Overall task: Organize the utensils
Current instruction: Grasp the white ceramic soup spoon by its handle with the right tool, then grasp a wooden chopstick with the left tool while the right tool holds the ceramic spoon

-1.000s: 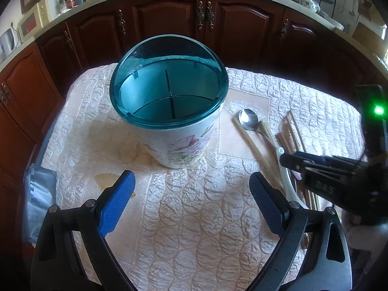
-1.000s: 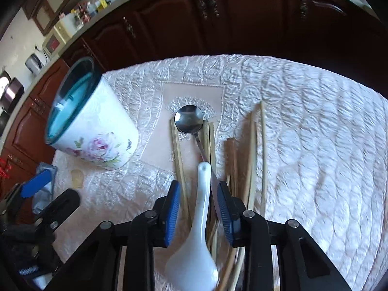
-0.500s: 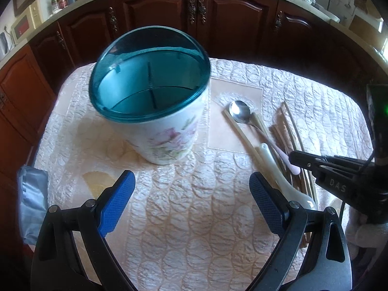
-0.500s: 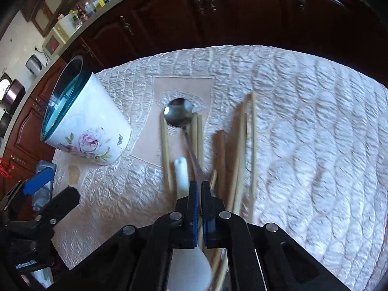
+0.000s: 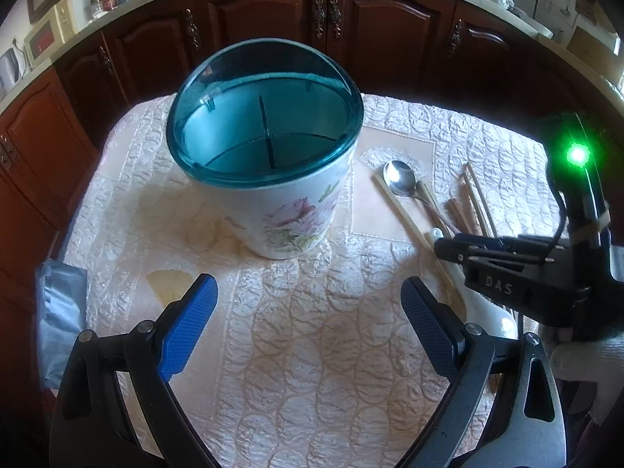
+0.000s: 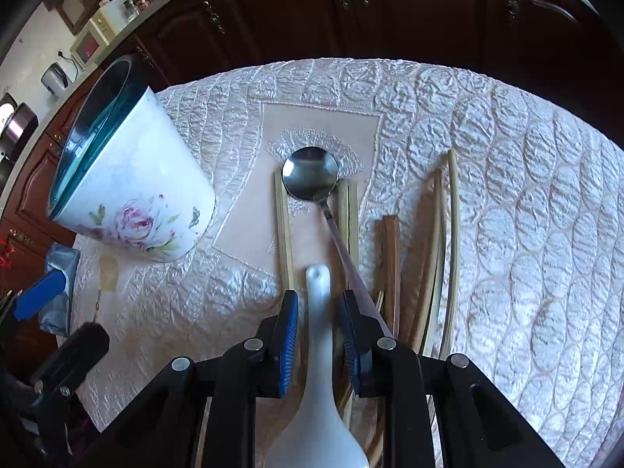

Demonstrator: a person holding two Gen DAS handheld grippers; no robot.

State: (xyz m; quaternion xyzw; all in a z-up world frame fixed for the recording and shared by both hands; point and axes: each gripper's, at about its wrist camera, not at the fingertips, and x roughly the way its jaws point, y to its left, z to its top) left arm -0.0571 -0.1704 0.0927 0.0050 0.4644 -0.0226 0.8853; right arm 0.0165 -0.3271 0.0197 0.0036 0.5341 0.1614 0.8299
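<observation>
A: Right gripper?
B: Jaws just reopened a bit. The white ceramic spoon has its handle running between the blue pads; there's a thin gap on each side, so nothing is clamped. Spoon lies flat on the cloth, bowl toward the camera.

A: Left gripper?
B: Wide open, empty, hovering over bare quilted tablecloth in front of the holder.

A: Holder?
B: White floral utensil holder with a teal rim, upright on the cloth, and dividers inside split it into compartments. No utensils visible inside. In the right wrist view it's off to the left, well apart from the utensils.

A: Other utensils?
B: Metal spoon has its bowl on the plain beige panel, and its handle angles back toward the gripper's right finger, passing just beside the white spoon. Pale chopsticks: one left of the metal spoon, two more just right of its bowl. Dark brown chopsticks sit further right, then long pale bamboo sticks at the far right. All lie roughly parallel on the cloth, and whether they overlap near the gripper I can't tell.

A: Anything else?
B: Grey pouch at the table's left edge. Dark wood cabinets behind. White-gloved hand at the right edge of the left view.
</observation>
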